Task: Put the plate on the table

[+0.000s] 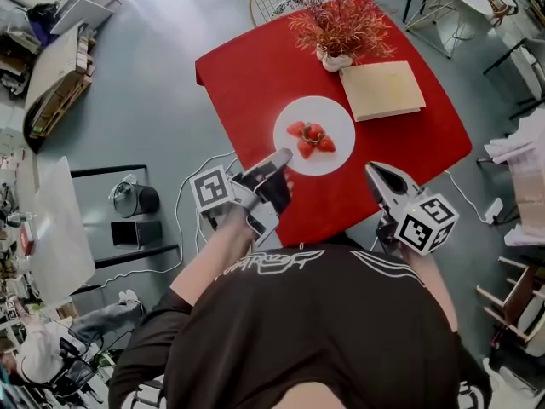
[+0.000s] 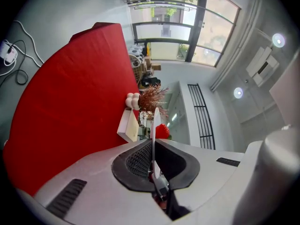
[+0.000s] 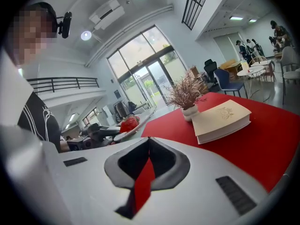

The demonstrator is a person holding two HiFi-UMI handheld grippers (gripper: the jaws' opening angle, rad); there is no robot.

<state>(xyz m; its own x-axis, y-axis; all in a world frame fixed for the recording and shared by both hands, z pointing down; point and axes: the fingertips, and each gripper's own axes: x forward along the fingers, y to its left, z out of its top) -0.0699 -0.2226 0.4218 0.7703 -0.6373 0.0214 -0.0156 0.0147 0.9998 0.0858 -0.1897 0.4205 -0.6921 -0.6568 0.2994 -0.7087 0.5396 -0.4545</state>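
While the left gripper is clamped tight on the near rim of the white plate, the plate juts forward from its jaws over the red surface. It sits level, with strawberries piled at its middle. From the right gripper view it seems to hang just clear of the surface, though I cannot rule out contact. The right gripper hovers to the right of the plate, jaws closed on nothing. To set the plate down well, lower it flat and slowly so the fruit does not roll, and let go only once the base rests fully. Ahead of the right gripper lie a tan book and a potted dried plant, both apart from the plate. Round the surface are grey floor, loose cables, chairs and tall windows.
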